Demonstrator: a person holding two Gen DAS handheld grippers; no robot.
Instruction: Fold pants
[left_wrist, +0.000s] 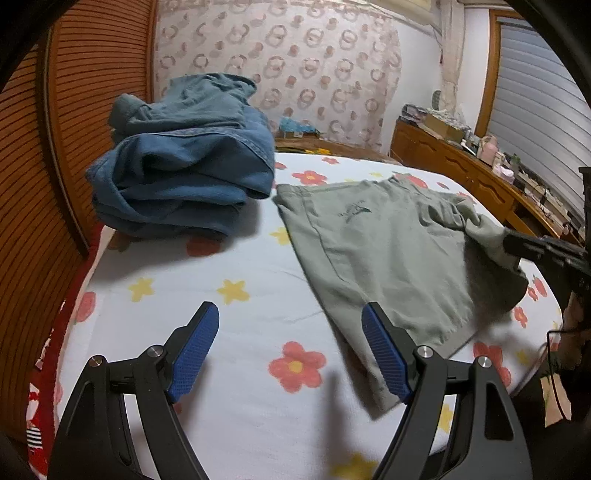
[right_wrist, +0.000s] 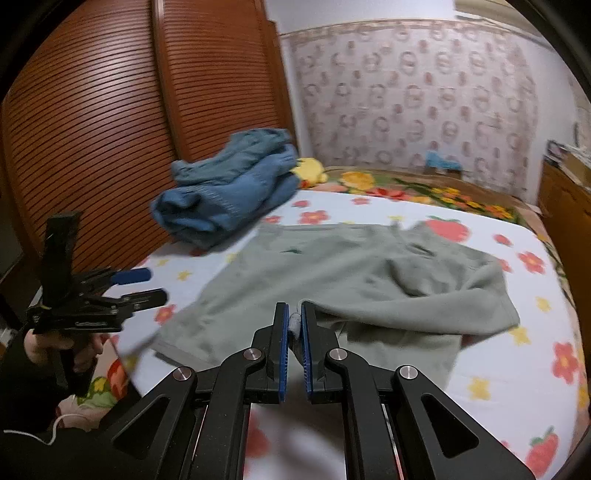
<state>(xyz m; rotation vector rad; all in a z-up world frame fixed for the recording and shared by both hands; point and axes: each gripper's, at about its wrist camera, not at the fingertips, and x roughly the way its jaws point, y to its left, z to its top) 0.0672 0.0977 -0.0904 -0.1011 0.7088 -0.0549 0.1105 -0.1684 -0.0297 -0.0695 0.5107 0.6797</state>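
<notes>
Dresser (left_wrist: 480, 166) clutter too small to identify; pants (right_wrist: 332, 273) edges motion-blurred.

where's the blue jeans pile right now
The jeans sit bunched at the bed's far left corner, against the slatted wooden door, just left of the green pants in both wrist views.

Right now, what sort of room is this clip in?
Most likely a bedroom at home. The work surface is a bed with a flowered sheet, a louvred wooden wardrobe stands beside it, and a cluttered dresser lines the far wall.
</notes>
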